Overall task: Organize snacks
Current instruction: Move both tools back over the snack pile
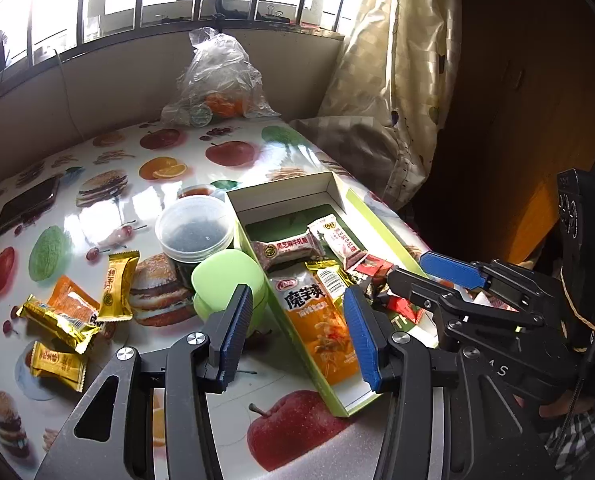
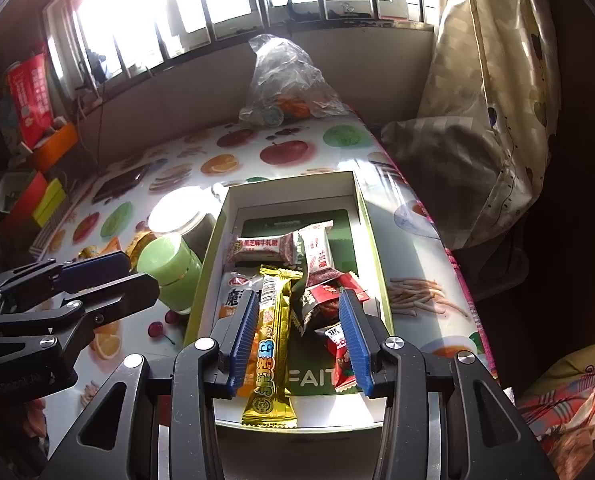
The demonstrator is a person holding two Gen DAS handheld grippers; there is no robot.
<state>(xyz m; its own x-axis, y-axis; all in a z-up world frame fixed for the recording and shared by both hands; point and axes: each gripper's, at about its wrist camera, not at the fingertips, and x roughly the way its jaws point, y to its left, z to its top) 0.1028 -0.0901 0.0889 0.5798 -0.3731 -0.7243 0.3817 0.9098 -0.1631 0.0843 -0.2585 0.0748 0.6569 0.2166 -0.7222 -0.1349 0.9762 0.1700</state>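
Observation:
A green-walled cardboard box [image 1: 257,248] [image 2: 371,232] lies on the fruit-print table and holds several snacks: an orange konjac pack [image 1: 321,320], two white-and-pink nougat packs [image 1: 289,250] [image 2: 261,249], red sachets [image 2: 329,292] and a long gold bar [image 2: 271,344]. My left gripper [image 1: 299,328] is open and empty over the box's near left wall. My right gripper [image 2: 297,336] is open over the box; the gold bar lies between its fingers, apart from the pads. Several loose gold and orange packs [image 1: 115,286] lie on the table at left.
A green-lidded jar [image 1: 229,280] [image 2: 173,268] and a clear-lidded tub [image 1: 195,228] stand left of the box. A phone [image 1: 25,204] lies at far left. A plastic bag with oranges [image 1: 217,80] is by the wall. The table's right edge meets a curtain [image 1: 409,60].

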